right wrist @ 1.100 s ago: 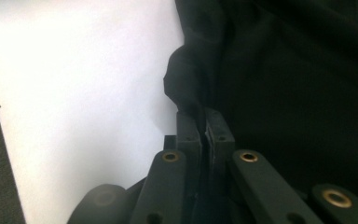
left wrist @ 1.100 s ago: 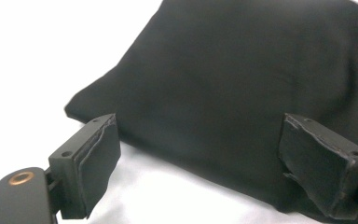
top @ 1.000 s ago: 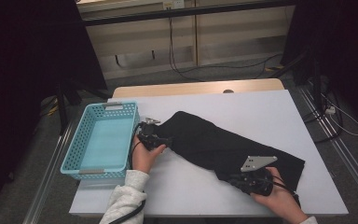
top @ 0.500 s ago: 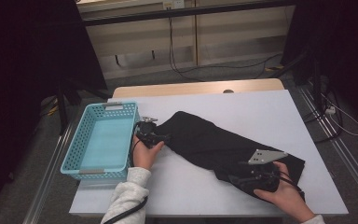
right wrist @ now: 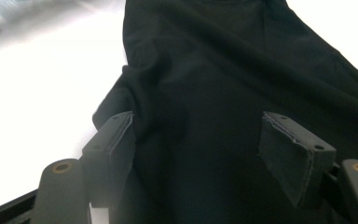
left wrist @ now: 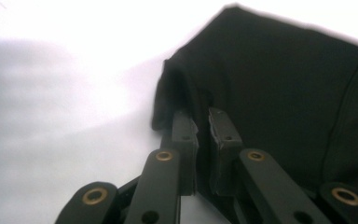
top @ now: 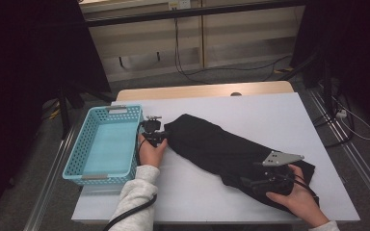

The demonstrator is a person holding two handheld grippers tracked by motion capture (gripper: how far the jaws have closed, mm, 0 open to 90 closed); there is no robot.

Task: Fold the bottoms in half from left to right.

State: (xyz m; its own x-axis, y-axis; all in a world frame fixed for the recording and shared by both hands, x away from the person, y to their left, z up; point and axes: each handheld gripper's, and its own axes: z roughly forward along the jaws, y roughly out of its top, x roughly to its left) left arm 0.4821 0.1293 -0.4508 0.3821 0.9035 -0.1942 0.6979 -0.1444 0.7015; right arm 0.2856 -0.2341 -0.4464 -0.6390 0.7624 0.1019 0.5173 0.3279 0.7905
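Nowhere could any readable brand, label or writing be made out, neither on the cloth (top: 221,149) nor on the basket (top: 107,144). That cloth was plain black, matte and soft, a long folded garment lying slantwise on the white table (top: 270,115), reaching from the left gripper (top: 160,136) at its far end to the right gripper (top: 250,182) at its near end. In the left gripper view the cloth (left wrist: 284,93) showed a thin seam line running down its right part and a rolled, doubled edge just ahead of the jaws. The left gripper (left wrist: 203,126) had just been closing, and its jaws stood clenched on that doubled edge, a fold of black fabric pinched between the pads. Beside this gripper, on the side away from the cloth, sat the light blue basket with its perforated walls. In the right gripper view the cloth (right wrist: 223,84) lay creased and bunched, one lobe of its edge hanging out over the white surface near one jaw. The right gripper (right wrist: 198,140) had just been opening; its jaws stood released and wide apart, the fabric lying between them with the pads not pressing on it. A grey plate (top: 282,158) topped this gripper, and the hand (top: 296,199) holding it rested over the cloth's near end.
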